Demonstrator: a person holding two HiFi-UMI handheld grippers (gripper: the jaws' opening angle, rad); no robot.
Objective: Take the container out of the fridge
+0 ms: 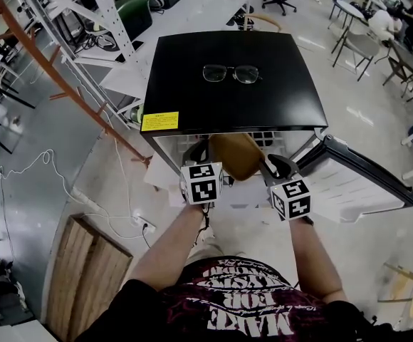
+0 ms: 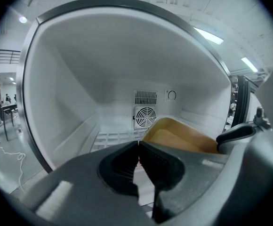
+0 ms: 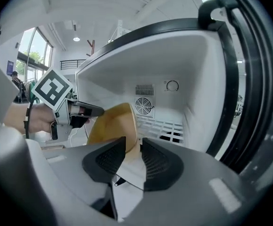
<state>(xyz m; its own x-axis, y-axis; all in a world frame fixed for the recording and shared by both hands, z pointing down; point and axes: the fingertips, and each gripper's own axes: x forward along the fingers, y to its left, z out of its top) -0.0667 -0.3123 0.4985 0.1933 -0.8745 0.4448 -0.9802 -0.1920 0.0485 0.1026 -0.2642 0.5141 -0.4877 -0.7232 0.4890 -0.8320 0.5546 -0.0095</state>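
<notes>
Container [image 1: 235, 155]: a tan, open tub, tilted, at the mouth of the fridge [image 1: 235, 55], partly past the front edge of the white interior and between the two grippers.
Right gripper [image 3: 132, 149]: its jaws pinch the near wall of the container, with the tan rim running up between the pads.
Left gripper [image 2: 138, 145]: its jaws are pressed together with nothing between them. It sits just beside the container's left side, and I cannot tell whether it touches.
Fridge door [image 1: 363, 169]: swung wide open to the person's right.
Inside: a wire shelf [image 2: 113, 138] and a round fan [image 2: 146, 117] on the back wall, and I see no other goods.
Risk, grip: only one edge is held, so the tilted tub could pivot or slip from the pads as it comes clear.
Risk, contents: I cannot see what it holds, and with this tilt anything loose might spill.
Risk, knocks: a quick pull could catch the rim on the shelf front or on the open door.
Risk, on top: a pair of glasses [image 1: 231, 73] lies on the black lid, and a jolt to the fridge could send them sliding.
Writing, fridge: a yellow sticker [image 1: 159, 121] at the front left corner, with print too small to read.
Writing, grippers: black-and-white square markers, no words.
Writing, shirt: white lettering seen upside down, and one word looks like "MAKE".
</notes>
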